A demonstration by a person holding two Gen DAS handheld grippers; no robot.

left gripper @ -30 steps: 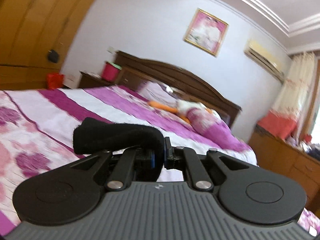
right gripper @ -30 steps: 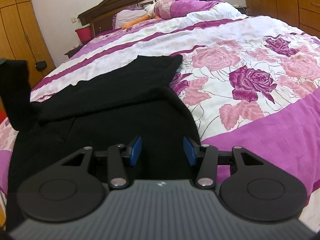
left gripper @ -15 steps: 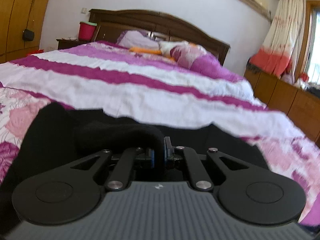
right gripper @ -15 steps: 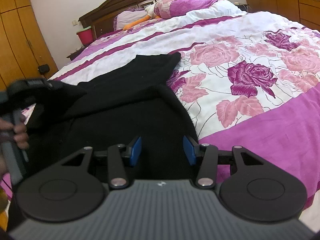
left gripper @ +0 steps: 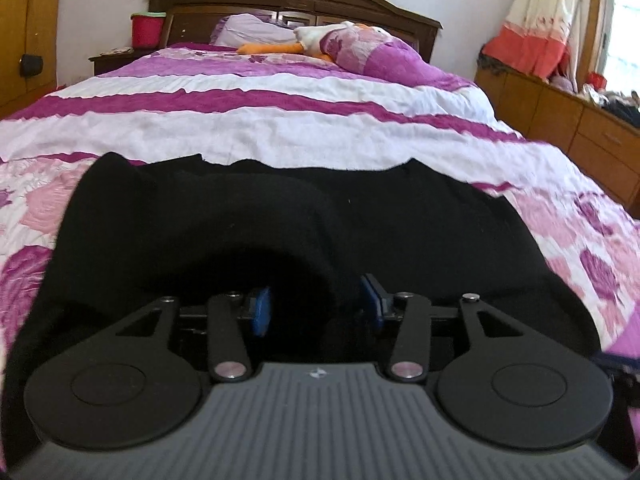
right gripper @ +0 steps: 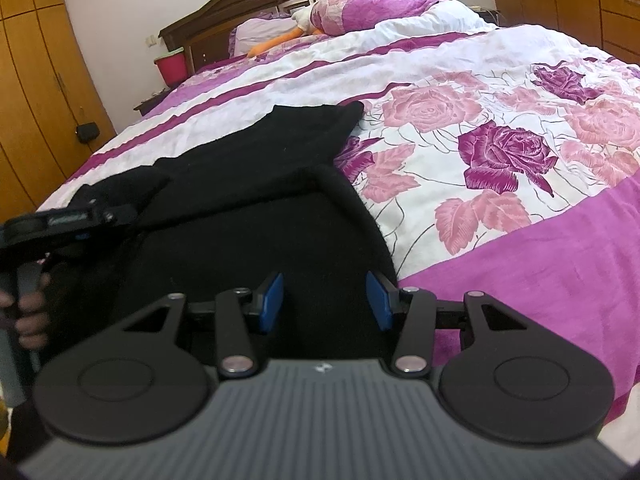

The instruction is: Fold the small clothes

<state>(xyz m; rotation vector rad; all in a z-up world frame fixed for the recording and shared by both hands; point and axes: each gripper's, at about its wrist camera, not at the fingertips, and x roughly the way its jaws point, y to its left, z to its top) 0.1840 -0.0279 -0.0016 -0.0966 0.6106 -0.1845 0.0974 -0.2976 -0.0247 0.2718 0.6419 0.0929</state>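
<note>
A black garment (left gripper: 400,216) lies spread on the bed; it also shows in the right wrist view (right gripper: 256,184). My left gripper (left gripper: 318,308) is open, low over the garment, with a fold of black cloth (left gripper: 280,236) draped between and in front of its blue pads. In the right wrist view the left gripper (right gripper: 72,220) sits at the garment's left side. My right gripper (right gripper: 324,300) is open and empty, just above the garment's near right part.
The bed (right gripper: 500,152) has a pink and purple rose cover. Pillows and a plush toy (left gripper: 320,40) lie at the headboard. A red bin (left gripper: 146,30) stands on the nightstand. Wooden wardrobes are at left, a wooden dresser (left gripper: 560,112) at right.
My left gripper has come down to the bed with the black cloth, laid it over the garment, and opened. My right gripper has stayed open and nearly still.
</note>
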